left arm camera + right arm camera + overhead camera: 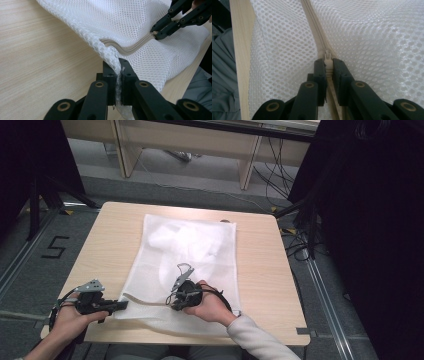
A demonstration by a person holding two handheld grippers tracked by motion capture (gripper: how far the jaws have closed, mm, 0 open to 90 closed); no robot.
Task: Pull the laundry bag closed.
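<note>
A white mesh laundry bag lies flat on the wooden table, with something white inside near its far end. My left gripper is shut on the bag's near left corner; in the left gripper view the mesh bag is pinched between the pads of my left gripper. My right gripper is shut on the zipper pull along the bag's near edge, where the pull sits between the jaws of my right gripper. The zipper runs from the left corner to the right gripper.
The table's front edge is just below the bag. Wooden desk legs and loose cables stand on the floor beyond the table. Black stands and dark curtains flank both sides. A grey sleeve is near the right gripper.
</note>
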